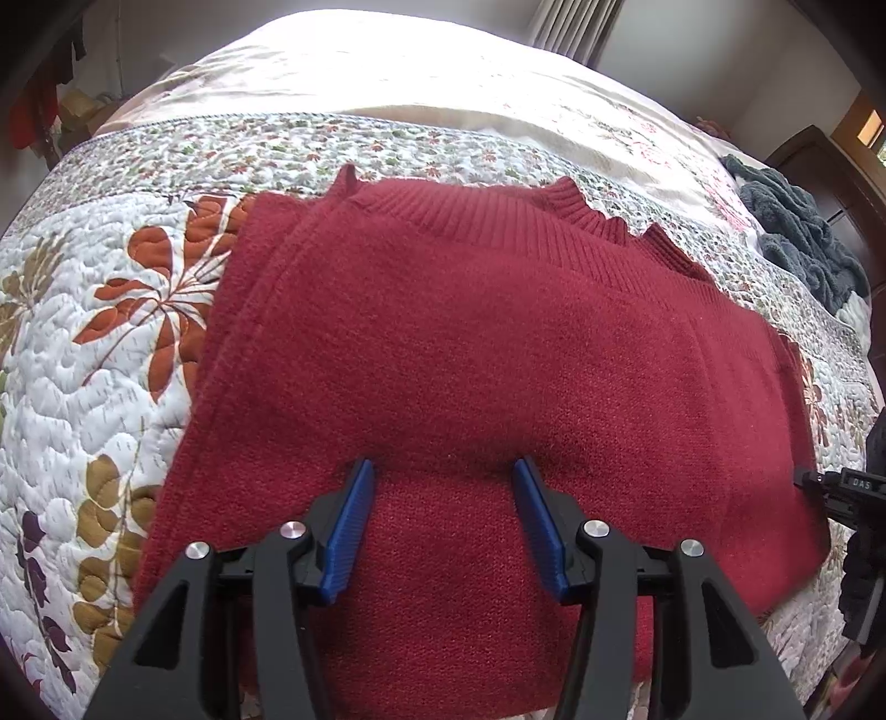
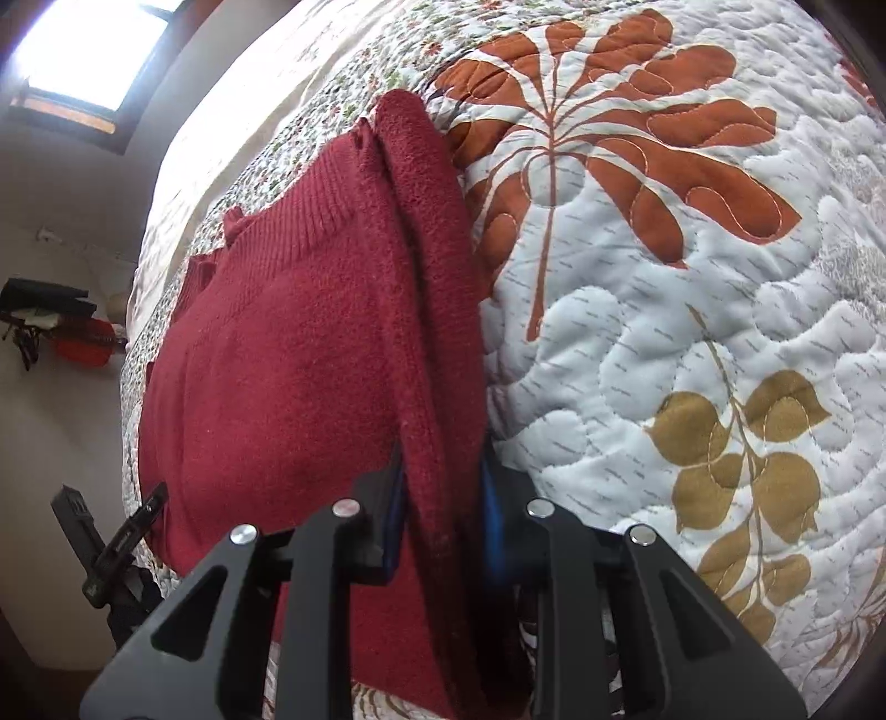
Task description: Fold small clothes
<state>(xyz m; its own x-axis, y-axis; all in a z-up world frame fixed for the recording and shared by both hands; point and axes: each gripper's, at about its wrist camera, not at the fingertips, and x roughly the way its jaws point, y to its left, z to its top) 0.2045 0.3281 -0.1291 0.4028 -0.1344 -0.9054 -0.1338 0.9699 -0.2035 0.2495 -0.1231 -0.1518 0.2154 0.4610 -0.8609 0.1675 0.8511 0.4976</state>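
Note:
A dark red knitted sweater (image 1: 476,354) lies partly folded on a quilted floral bedspread (image 1: 72,376), ribbed hem toward the far side. My left gripper (image 1: 443,471) hovers over its near middle, blue pads wide apart, nothing between them. In the right wrist view the sweater (image 2: 266,365) lies to the left, and its folded side edge (image 2: 437,387) runs down between the fingers of my right gripper (image 2: 443,471), which is shut on that edge. The other gripper's black tip (image 2: 138,520) shows at the sweater's lower left.
A dark grey fluffy garment (image 1: 797,232) is heaped at the bed's far right. The quilt (image 2: 692,332) stretches bare to the right of the sweater. A curtain (image 1: 576,27) and dark wooden furniture (image 1: 819,166) stand beyond the bed. A window (image 2: 83,50) glows upper left.

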